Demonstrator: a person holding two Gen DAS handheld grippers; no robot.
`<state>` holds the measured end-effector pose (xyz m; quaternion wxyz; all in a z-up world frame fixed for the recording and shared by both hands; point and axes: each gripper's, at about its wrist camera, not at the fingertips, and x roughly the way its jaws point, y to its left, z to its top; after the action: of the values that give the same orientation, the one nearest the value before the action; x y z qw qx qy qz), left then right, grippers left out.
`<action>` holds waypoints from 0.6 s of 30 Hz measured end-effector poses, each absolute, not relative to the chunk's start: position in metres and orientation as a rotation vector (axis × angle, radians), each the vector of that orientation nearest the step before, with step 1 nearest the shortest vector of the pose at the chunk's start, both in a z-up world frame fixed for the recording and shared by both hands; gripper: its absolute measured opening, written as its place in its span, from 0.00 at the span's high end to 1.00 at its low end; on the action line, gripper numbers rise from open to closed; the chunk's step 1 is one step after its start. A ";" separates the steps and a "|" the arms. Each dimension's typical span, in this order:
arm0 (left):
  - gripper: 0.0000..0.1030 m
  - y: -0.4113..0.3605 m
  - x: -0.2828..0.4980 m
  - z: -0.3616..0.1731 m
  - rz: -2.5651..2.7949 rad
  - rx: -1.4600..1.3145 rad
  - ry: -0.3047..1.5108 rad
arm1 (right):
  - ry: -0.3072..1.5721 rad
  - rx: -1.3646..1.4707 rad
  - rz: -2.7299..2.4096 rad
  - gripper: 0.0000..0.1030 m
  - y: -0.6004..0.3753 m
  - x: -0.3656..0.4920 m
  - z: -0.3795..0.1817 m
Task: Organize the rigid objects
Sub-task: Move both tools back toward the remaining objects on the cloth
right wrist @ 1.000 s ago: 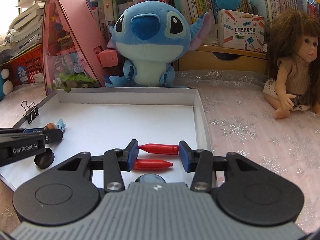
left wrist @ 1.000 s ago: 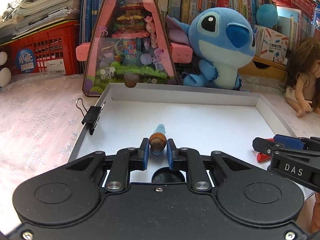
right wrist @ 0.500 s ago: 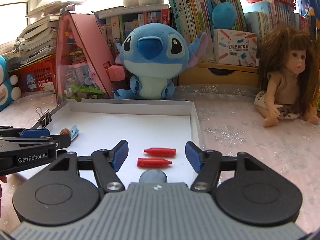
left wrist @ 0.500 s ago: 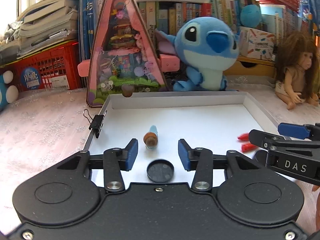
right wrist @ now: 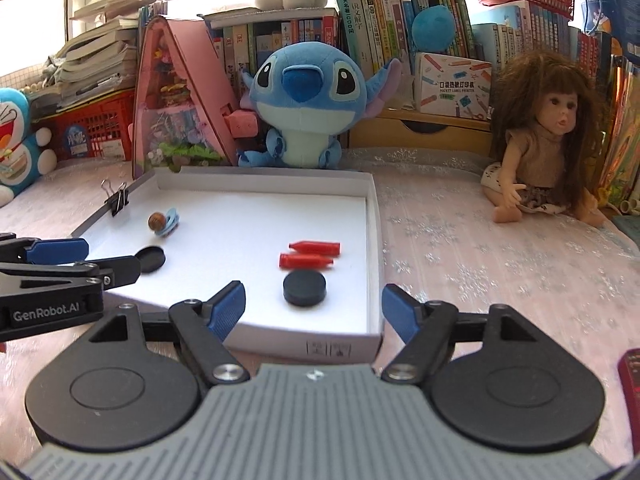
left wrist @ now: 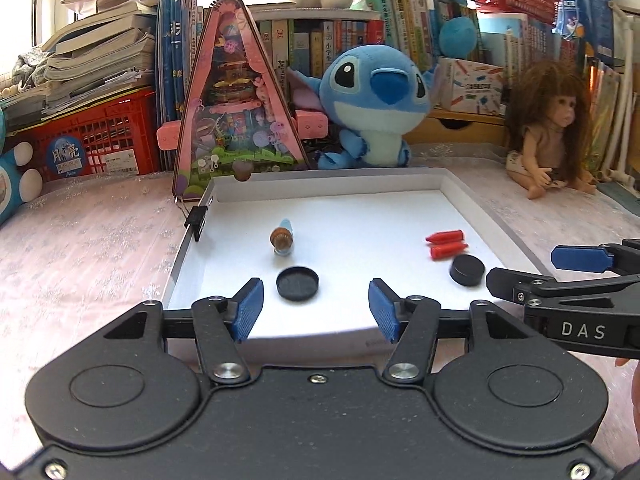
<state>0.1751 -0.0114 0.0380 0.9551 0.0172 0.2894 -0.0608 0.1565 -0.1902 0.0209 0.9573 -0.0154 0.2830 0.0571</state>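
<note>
White tray [left wrist: 192, 264] on pink snowflake cloth [left wrist: 92, 248], seen from both wrist cams. Left to right:

Binder clip [left wrist: 197, 219] clamped on left tray wall, upright.

Left gripper [left wrist: 316, 308] at near tray edge, tilted down toward the floor of the tray, blue pads [left wrist: 250, 308] apart and widening, nothing between them. Same gripper in right cam at far left [right wrist: 100, 260], near the tray's left corner.

Blue bottle with brown cork [left wrist: 283, 237] lying on its side inside tray, left half, cork end toward camera. Apart from both grippers.

Black cap [left wrist: 297, 283] flat on tray floor, hollow side up, just ahead of left pads, not touched.

Two red crayon-like pieces [right wrist: 314, 254] lying side by side, nearly parallel, right half of tray, close to each other; touching or not, cannot tell.

Black puck [right wrist: 305, 288] just in front of red pieces, near right tray wall, solid side up.

Right gripper [right wrist: 314, 310] at near tray edge, angled down, jaws wide and widening further, empty. Puck just beyond the gap, untouched. Right pad sits past the tray's right wall, over the cloth.

Behind tray, off task: pink triangular toy house [left wrist: 236, 96], blue plush [left wrist: 376, 96], doll [right wrist: 540, 136] seated on cloth at right.
</note>
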 end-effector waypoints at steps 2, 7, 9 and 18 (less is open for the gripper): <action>0.44 -0.011 0.166 0.039 -0.138 0.031 0.589 | 0.587 -0.029 0.123 0.17 -0.191 0.149 0.022; 0.42 -0.009 0.141 0.039 -0.169 0.015 0.579 | 0.623 -0.030 0.140 0.16 -0.192 0.128 0.022; 0.41 -0.009 0.130 0.038 -0.186 0.014 0.577 | 0.639 -0.036 0.150 0.16 -0.191 0.119 0.021; 0.37 -0.007 0.082 0.037 -0.258 0.030 0.583 | 0.701 -0.061 0.198 0.15 -0.188 0.087 0.014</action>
<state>0.0819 -0.0066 0.0368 0.9496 0.0147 0.2864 -0.1266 0.0868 -0.1878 0.0142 0.9340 -0.0301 0.3427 0.0967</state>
